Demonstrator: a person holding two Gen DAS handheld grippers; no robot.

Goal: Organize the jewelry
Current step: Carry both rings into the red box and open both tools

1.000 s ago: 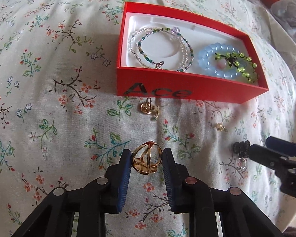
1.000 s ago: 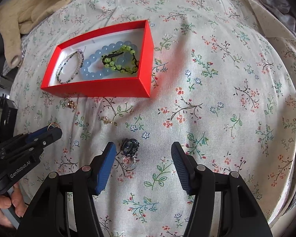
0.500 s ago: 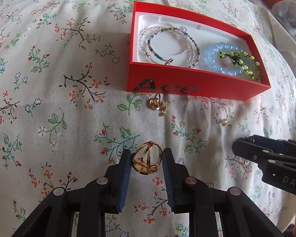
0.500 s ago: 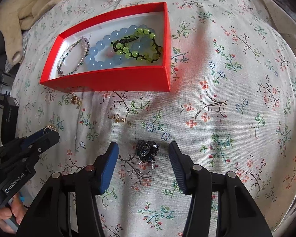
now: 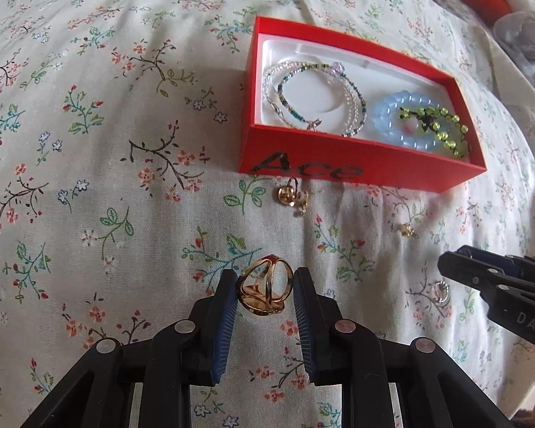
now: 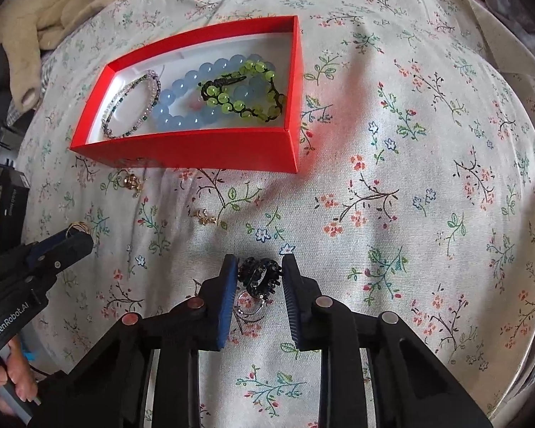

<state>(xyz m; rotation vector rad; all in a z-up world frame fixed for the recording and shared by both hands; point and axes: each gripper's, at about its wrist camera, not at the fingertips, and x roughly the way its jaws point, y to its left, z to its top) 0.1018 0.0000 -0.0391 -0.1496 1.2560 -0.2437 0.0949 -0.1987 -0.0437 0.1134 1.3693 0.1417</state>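
Bracelets [image 5: 367, 114] are in the box [image 5: 339, 167] already. Left gripper [image 5: 265, 285] clamps the gold ring [image 5: 264, 290], right gripper [image 6: 259, 276] pinches the black ring [image 6: 258, 278]. Two gold bits [image 5: 294, 196] below the box remain.

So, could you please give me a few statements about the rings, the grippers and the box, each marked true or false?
1. The left gripper holds a gold ring. True.
2. The red box is empty. False: it holds a blue bracelet, a green bracelet and thin beaded bracelets.
3. The right gripper is closed on a black ring. True.
4. The gold earring lies inside the box. False: it lies on the cloth just in front of the box.
5. The box bears the word "Ace". True.
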